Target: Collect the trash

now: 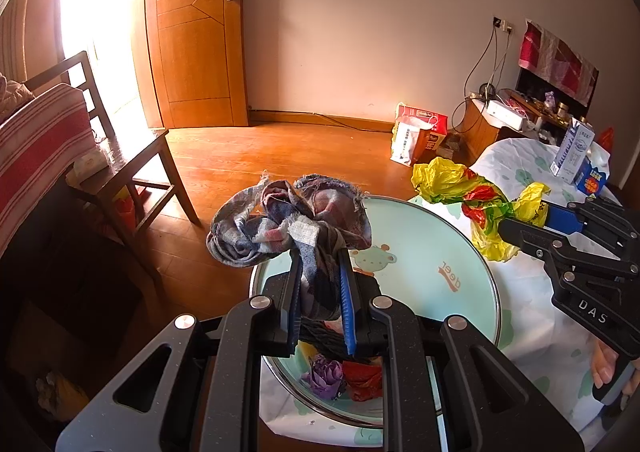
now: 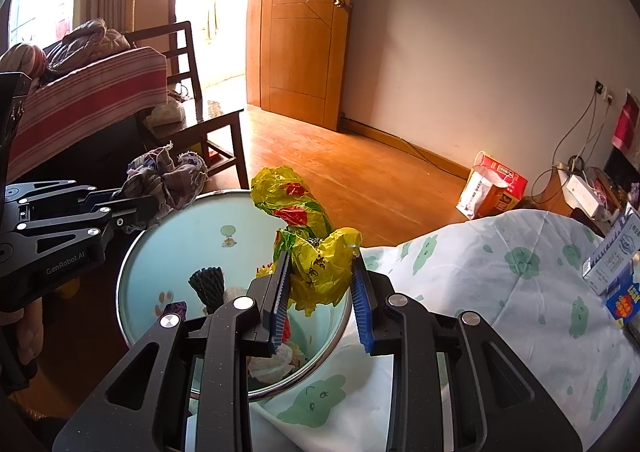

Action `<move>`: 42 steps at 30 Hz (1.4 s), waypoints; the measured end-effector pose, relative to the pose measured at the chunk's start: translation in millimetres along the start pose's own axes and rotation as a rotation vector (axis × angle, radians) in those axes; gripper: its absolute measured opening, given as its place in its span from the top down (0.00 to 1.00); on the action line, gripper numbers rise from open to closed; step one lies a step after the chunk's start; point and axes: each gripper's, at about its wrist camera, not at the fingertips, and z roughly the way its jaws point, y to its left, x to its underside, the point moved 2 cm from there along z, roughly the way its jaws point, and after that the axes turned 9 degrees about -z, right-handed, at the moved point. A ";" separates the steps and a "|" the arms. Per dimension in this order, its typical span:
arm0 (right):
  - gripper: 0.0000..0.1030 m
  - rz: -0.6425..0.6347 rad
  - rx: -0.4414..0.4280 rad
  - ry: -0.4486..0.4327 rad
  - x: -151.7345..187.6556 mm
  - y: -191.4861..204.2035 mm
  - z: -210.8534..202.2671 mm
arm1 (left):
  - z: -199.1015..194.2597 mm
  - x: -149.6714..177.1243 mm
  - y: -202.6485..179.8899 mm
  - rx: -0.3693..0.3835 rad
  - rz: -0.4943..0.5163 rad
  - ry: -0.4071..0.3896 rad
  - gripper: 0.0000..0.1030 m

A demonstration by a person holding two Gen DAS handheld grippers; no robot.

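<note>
My left gripper [image 1: 320, 264] is shut on a frayed plaid rag [image 1: 288, 220] and holds it above the far rim of a pale green enamel basin [image 1: 424, 252]. It also shows in the right wrist view [image 2: 132, 218] with the rag [image 2: 172, 176]. My right gripper [image 2: 320, 268] is shut on a crumpled yellow plastic bag [image 2: 308, 236] with red and green print, over the basin's [image 2: 176, 236] right side. The bag also shows in the left wrist view [image 1: 476, 200]. Inside the basin lie a purple wrapper [image 1: 324, 376], red scrap [image 1: 362, 380], dark ribbed piece [image 2: 208, 284] and white paper [image 2: 272, 364].
The basin sits on a table with a white, green-printed cloth [image 2: 500, 292]. Milk carton and blue box [image 1: 576, 160] stand at the cloth's far right. A wooden chair [image 1: 132, 168] and striped sofa [image 1: 36, 148] stand left. Bags [image 1: 416, 136] sit on the floor by the wall.
</note>
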 end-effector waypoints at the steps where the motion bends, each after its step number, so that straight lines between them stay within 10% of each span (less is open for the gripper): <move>1: 0.72 0.000 0.000 -0.001 0.0 0.0 -0.2 | -0.1 0.2 0.0 -0.001 0.000 -0.001 0.85; 13: 0.72 -0.001 -0.005 -0.003 -0.5 1.6 0.2 | 0.3 -0.1 1.5 0.003 0.001 0.003 0.84; 16: 0.68 0.010 -0.031 -0.019 -0.9 0.4 -1.4 | -1.1 -0.2 4.4 -0.002 -0.005 -0.003 0.72; 19: 0.43 0.032 -0.033 -0.036 2.0 -5.4 -4.2 | -3.1 -0.5 5.2 -0.006 -0.010 -0.013 0.55; 26: 0.36 0.060 0.016 -0.054 7.8 -12.8 -22.5 | -13.7 -3.3 6.2 -0.021 -0.024 -0.046 0.23; 42: 0.31 0.148 0.116 -0.154 31.9 -41.4 -87.7 | -68.7 -7.3 -18.6 0.026 0.019 -0.154 0.18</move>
